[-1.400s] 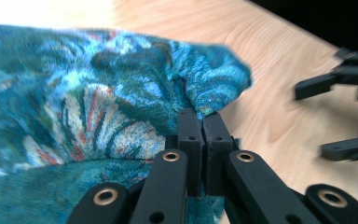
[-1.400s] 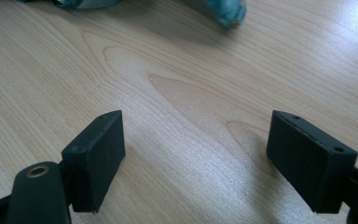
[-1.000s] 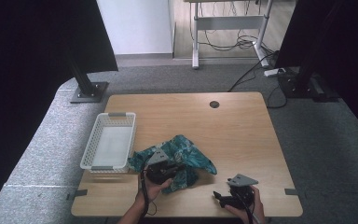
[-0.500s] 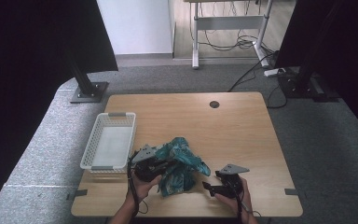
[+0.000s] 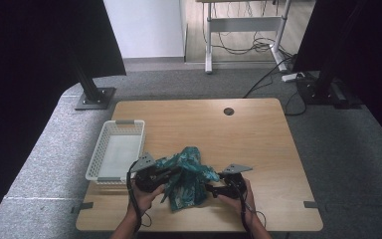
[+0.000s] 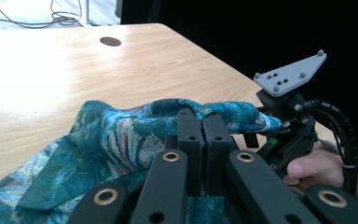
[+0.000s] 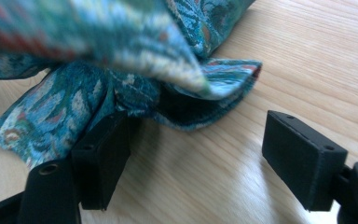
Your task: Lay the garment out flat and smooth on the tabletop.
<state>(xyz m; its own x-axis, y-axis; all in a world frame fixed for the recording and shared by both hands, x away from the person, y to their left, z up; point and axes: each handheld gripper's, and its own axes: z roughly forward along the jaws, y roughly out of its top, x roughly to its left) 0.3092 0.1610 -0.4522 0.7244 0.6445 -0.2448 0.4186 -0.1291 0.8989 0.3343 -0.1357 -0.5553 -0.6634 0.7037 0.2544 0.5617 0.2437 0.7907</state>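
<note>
The teal patterned cloth (image 5: 186, 174) lay in a crumpled heap near the front edge of the wooden bench (image 5: 248, 134), just right of the white plastic basket (image 5: 115, 155) and between the person's two hands. Its weave showed a paisley-like print in dark teal, lighter blue-green and pale cream, with small flecks of red. The fabric was bunched and folded over itself, with one ridge lifted above the rest and a flat flap trailing toward the front edge.

The left hand-held gripper (image 5: 166, 173) met the cloth from its left side. In the left gripper view its two black jaws stood pressed together, and a raised fold of the cloth (image 6: 135, 135) was pinched between them, draping over and around the tips of the left hand-held gripper (image 6: 204, 122).

The right hand-held gripper (image 5: 210, 186) sat at the cloth's right edge. In the right gripper view its jaws stood wide apart, low over the bench: the left jaw lay against the underside of a doubled-over corner of the cloth (image 7: 135, 70), while the other jaw was off the fabric above bare wood. The midpoint of the right hand-held gripper (image 7: 200, 144) fell just below that folded corner.
</note>
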